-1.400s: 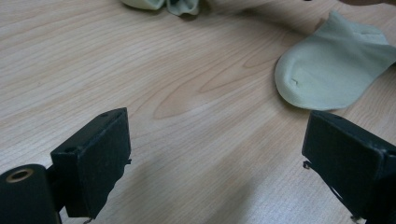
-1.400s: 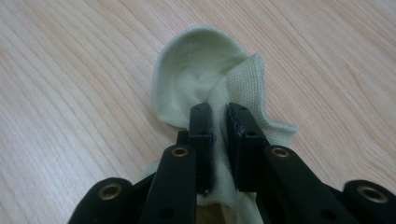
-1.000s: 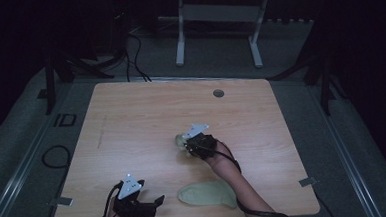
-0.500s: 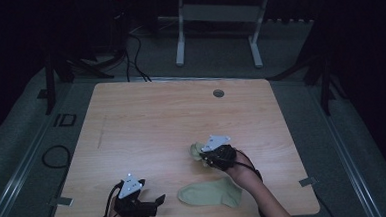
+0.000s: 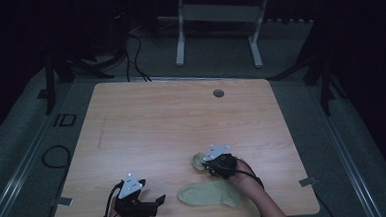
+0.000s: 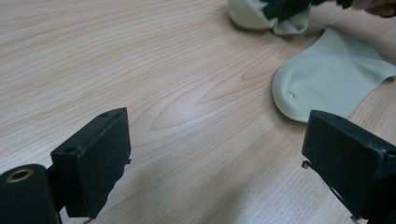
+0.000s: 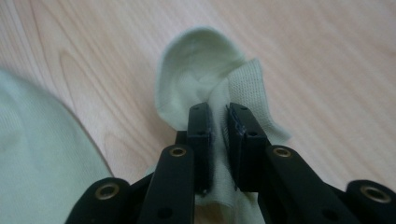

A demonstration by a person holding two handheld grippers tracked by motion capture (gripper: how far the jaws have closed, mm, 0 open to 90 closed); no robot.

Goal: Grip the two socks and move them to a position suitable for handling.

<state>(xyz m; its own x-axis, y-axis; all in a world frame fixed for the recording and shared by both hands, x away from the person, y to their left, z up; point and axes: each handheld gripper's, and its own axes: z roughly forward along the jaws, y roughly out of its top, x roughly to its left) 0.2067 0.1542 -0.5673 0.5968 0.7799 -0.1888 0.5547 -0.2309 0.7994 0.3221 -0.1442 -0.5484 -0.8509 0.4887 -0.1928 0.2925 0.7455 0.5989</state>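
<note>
My right gripper [image 7: 218, 140] pinches a bunched pale green sock [image 7: 205, 70] just beyond the flat sock [image 5: 210, 193] lying near the table's [image 5: 181, 119] front edge. My left gripper [image 6: 219, 172] rests open (empty). Pairing seems unfinished.

Readable marks: one.
From above I can read two dark letters, "ID" [image 5: 64, 119], on the grey floor just off the left edge of my table [image 5: 146, 121]; I read no other text, label or number on anything.
</note>
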